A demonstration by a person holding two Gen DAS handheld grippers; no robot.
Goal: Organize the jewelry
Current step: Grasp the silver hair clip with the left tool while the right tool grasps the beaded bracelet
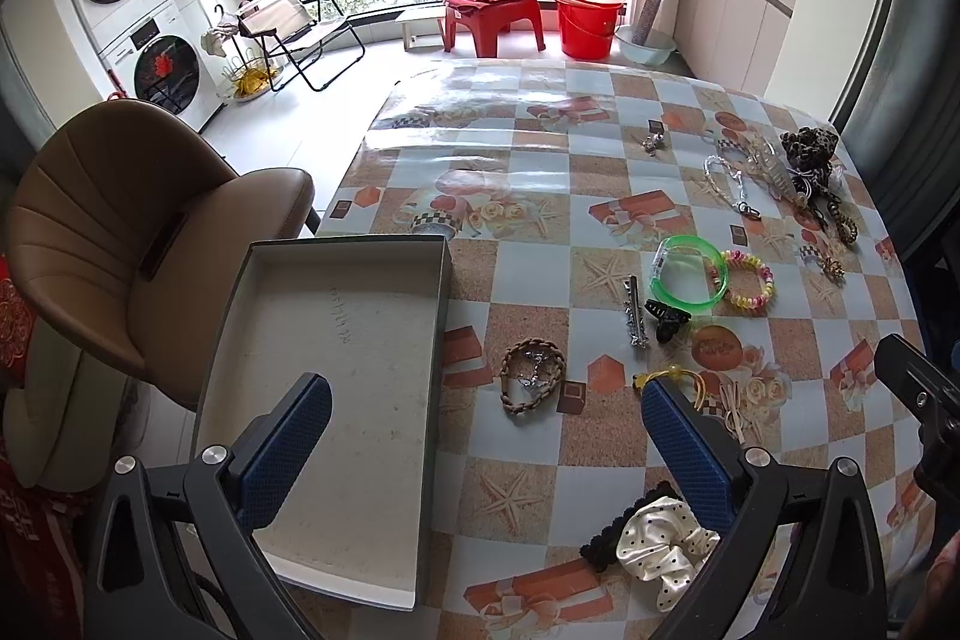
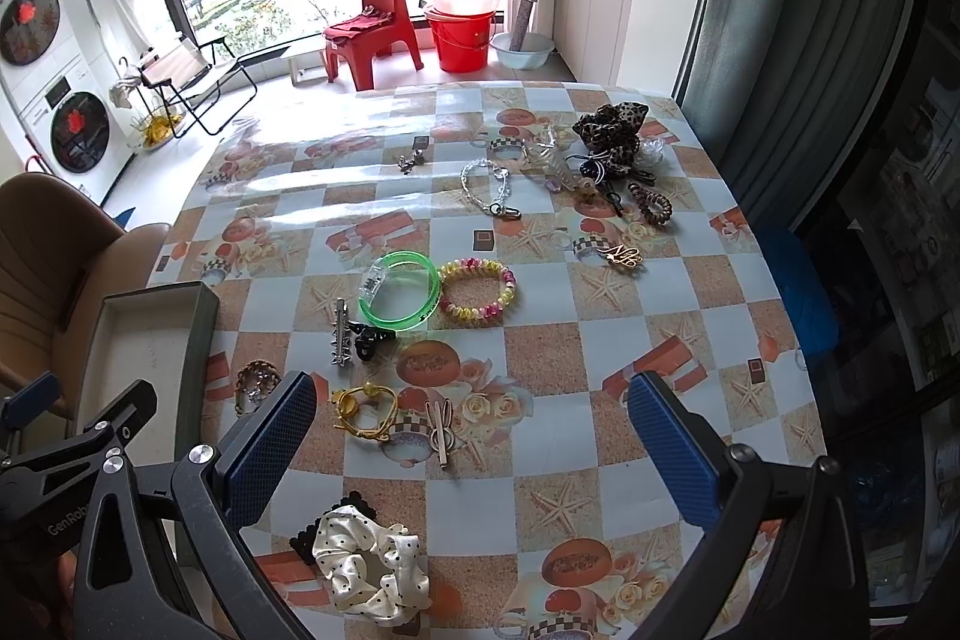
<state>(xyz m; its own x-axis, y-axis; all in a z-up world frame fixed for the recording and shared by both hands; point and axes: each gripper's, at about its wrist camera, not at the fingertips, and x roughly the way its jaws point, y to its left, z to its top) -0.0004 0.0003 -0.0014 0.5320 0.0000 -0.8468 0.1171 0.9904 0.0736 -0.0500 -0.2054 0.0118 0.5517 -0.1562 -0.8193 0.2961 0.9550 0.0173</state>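
Tablecloth (image 2: 540, 352) — silver clip (image 2: 339, 334) lengthwise, pointing away.

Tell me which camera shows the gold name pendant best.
The right wrist view: the gold name pendant lies unobstructed on the tablecloth, its cut-out script visible. In the left wrist view it is only a small, distorted gold speck near the edge.
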